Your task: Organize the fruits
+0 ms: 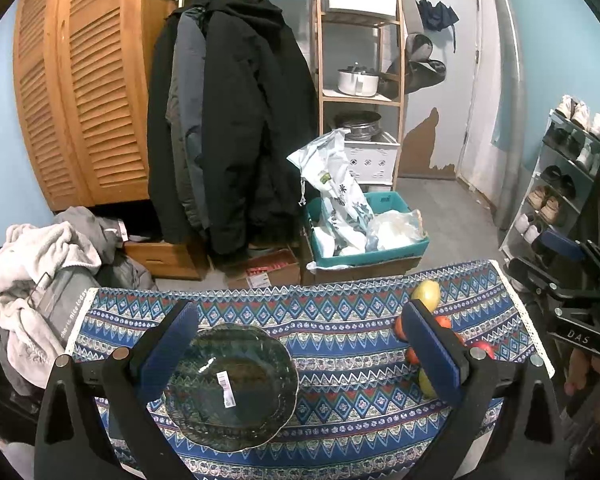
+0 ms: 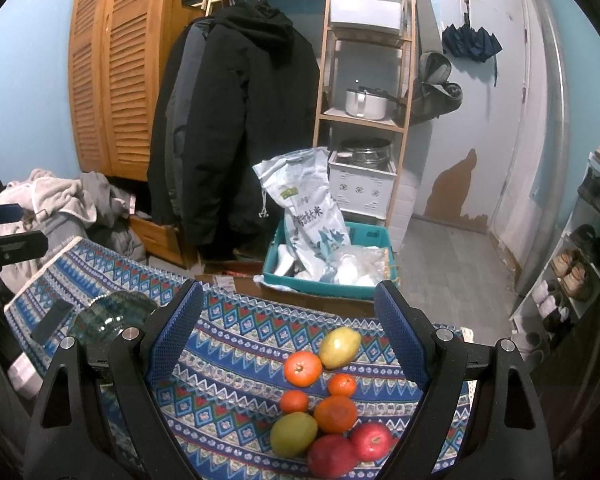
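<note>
A dark green glass bowl (image 1: 232,388) sits empty on the patterned blue tablecloth (image 1: 340,320); a white label lies in it. My left gripper (image 1: 300,344) is open above it, the bowl between its fingers. Fruit lies in a cluster to the right (image 1: 428,294). In the right wrist view my right gripper (image 2: 290,332) is open above the cluster: several oranges (image 2: 302,368), a yellow-green lemon (image 2: 339,347), a green fruit (image 2: 293,434) and two red apples (image 2: 371,441). The bowl also shows at the left of that view (image 2: 108,316).
The table's far edge faces a teal crate (image 1: 368,236) with bags on cardboard boxes. Dark coats (image 1: 228,128) hang behind. A laundry pile (image 1: 40,264) lies left, a shoe rack (image 1: 560,176) stands right. A dark phone-like object (image 2: 52,320) lies on the cloth.
</note>
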{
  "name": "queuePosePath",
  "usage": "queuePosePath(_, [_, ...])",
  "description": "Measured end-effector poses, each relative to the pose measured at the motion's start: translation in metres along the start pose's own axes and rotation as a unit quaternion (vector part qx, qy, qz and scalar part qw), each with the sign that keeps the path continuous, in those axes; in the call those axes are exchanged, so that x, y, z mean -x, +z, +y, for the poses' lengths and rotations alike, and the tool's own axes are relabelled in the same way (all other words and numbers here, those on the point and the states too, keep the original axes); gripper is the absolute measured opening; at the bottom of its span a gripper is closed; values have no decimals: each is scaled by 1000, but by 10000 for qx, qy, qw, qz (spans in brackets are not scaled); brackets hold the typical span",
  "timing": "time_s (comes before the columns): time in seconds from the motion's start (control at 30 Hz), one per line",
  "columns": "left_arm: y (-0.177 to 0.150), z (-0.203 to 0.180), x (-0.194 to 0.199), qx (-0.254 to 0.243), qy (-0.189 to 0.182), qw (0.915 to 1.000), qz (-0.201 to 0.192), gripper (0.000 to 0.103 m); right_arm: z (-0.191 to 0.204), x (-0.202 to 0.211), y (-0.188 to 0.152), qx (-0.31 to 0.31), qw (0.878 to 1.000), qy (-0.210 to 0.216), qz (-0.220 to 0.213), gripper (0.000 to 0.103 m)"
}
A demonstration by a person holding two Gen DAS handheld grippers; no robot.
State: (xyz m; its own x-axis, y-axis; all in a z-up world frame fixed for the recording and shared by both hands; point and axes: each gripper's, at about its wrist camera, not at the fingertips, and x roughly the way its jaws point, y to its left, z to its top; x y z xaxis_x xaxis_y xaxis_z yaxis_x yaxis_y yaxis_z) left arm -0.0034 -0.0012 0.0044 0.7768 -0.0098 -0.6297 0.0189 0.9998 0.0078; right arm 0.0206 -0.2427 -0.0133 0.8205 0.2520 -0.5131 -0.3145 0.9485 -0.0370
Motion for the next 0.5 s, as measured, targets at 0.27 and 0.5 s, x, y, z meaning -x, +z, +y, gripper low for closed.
queuePosePath(0.27, [-1,1,0,-37,-11,10000,8,102,0,0,-1,3,10000,-10,27,86])
queuePosePath(0.5, [-1,0,0,-35,3,10000,11,102,0,0,-1,0,10000,-11,22,86])
